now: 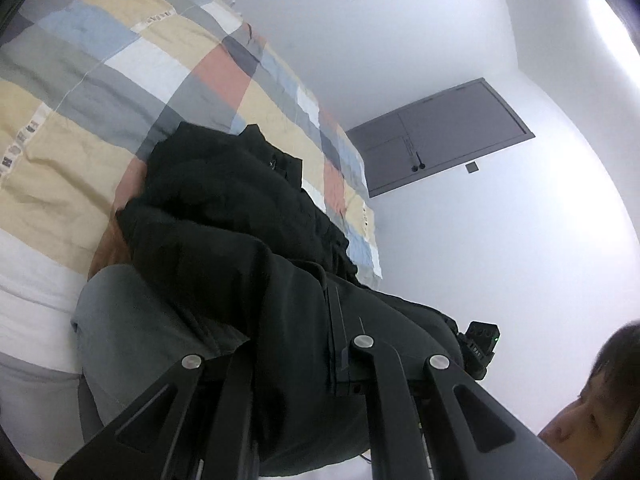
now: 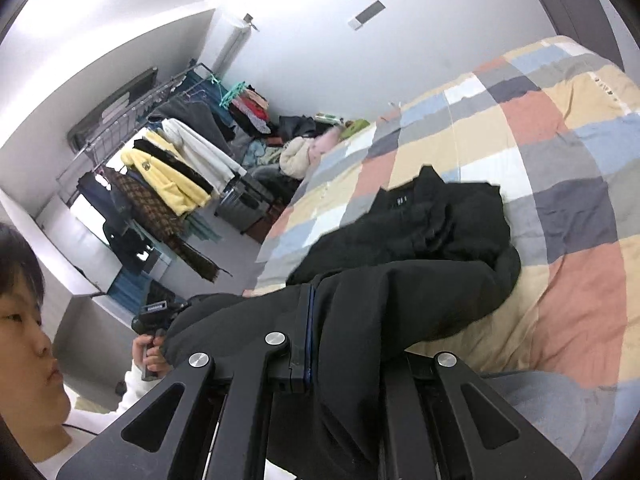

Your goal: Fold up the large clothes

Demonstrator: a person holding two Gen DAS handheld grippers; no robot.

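On bed, left wrist view: bulky black padded coat (image 1: 224, 216) lies heaped on patchwork quilt of peach, cream, grey and blue squares (image 1: 120, 60). Near end of coat is lifted off the quilt and runs back toward the camera. My left gripper (image 1: 344, 360) has cloth draped over and around its fingers; looks clamped on a fold near the hem, w/ fabric bunched between the finger blocks, but the tips themselves are buried, so that's a judgement. Grey lining or second layer (image 1: 128, 340) sags below at left. Dark grey door (image 1: 444, 136) on white wall behind. Other handheld unit pokes out at lower right.

Right wrist view: same black coat (image 2: 420, 232), collar end w/ small label lying far side on quilt (image 2: 560, 128), body rumpled, no flat panels. My right gripper (image 2: 308, 344) pinches a thick edge of coat between its finger blocks, blue pad edge showing against the cloth. Metal clothes rack w/ yellow and white garments (image 2: 168, 172) stands off to the left, well apart from bed.

Progress, est.: early. Coat gripped at two points along one end, lifted, not yet spread. No clean fold visible. Left to do: spread flat, sleeves in, fold body over, approx. all of it.
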